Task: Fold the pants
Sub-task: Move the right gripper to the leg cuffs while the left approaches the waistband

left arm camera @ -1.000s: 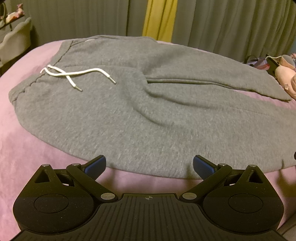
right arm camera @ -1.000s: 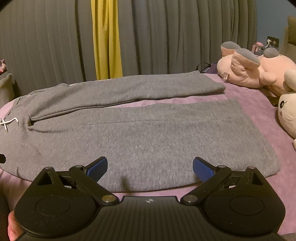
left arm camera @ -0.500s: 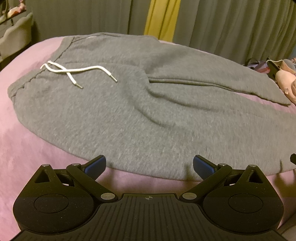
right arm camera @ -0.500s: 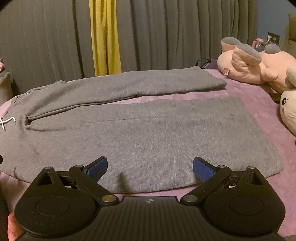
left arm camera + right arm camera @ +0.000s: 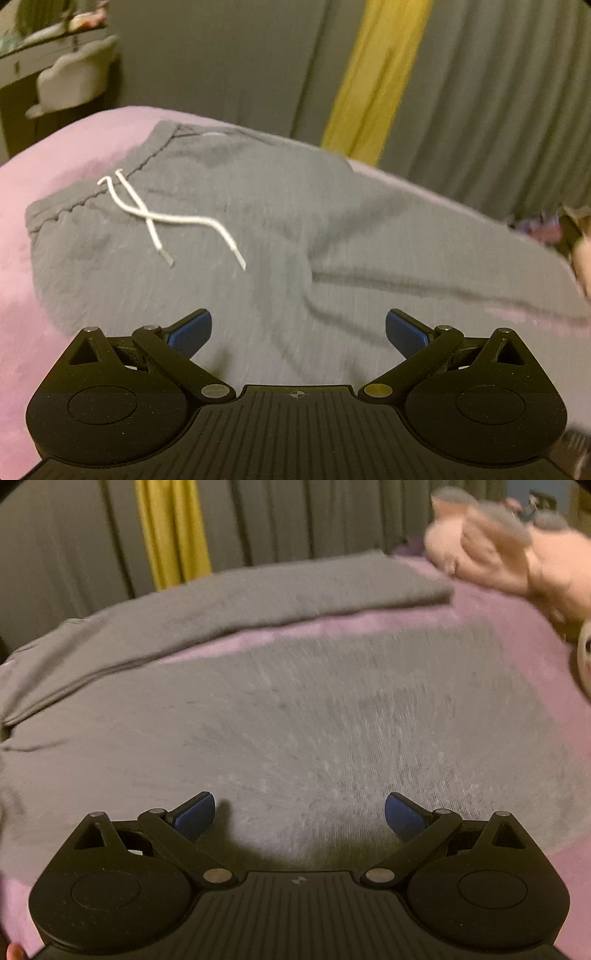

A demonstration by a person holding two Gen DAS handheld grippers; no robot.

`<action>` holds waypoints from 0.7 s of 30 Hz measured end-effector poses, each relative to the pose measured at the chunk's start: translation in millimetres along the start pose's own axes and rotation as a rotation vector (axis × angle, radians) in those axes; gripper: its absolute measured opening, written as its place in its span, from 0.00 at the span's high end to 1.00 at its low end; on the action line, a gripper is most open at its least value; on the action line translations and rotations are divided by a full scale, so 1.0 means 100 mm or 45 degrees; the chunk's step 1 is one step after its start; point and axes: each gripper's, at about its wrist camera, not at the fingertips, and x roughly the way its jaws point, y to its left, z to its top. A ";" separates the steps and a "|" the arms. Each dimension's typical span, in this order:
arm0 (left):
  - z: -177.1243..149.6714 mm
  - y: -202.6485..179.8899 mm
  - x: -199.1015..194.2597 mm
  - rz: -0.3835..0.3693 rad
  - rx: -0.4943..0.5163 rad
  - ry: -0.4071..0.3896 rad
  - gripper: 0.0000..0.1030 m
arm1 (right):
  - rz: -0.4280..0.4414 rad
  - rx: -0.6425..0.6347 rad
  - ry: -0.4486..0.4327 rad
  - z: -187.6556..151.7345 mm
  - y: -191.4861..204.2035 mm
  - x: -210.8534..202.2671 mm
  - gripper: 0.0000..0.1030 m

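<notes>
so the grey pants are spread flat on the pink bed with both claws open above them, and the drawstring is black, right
Not quite: the drawstring is white, as the left wrist view shows. The rest holds: the grey pants lie spread on the pink bed, with the left claw and right claw open above them.

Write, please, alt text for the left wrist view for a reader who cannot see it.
Grey pants lie spread flat on a pink bedcover, with a white drawstring crossed near the waistband. The open left gripper is over the near part of the fabric, holding nothing. Grey and yellow curtains hang behind; the image is motion-blurred.
</notes>
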 end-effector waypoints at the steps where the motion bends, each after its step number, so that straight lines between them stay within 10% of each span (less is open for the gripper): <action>1: 0.05 -0.01 0.05 0.008 -0.039 -0.017 0.00 | -0.010 -0.014 -0.012 -0.02 0.01 0.02 0.04; 6: 0.12 0.06 0.32 0.091 -0.157 -0.168 0.00 | 0.001 -0.083 0.026 -0.01 0.01 0.11 0.04; 11: -0.06 0.32 0.46 0.183 -0.164 -0.272 0.00 | 0.094 -0.108 0.328 0.65 -0.03 0.27 0.04; 17: -0.11 0.43 0.52 0.209 -0.207 -0.400 0.00 | 0.166 0.257 0.058 2.05 -0.15 0.67 0.04; 21: -0.16 0.32 0.76 0.286 -0.101 -0.279 0.00 | 0.122 0.444 0.006 2.76 -0.02 1.31 0.13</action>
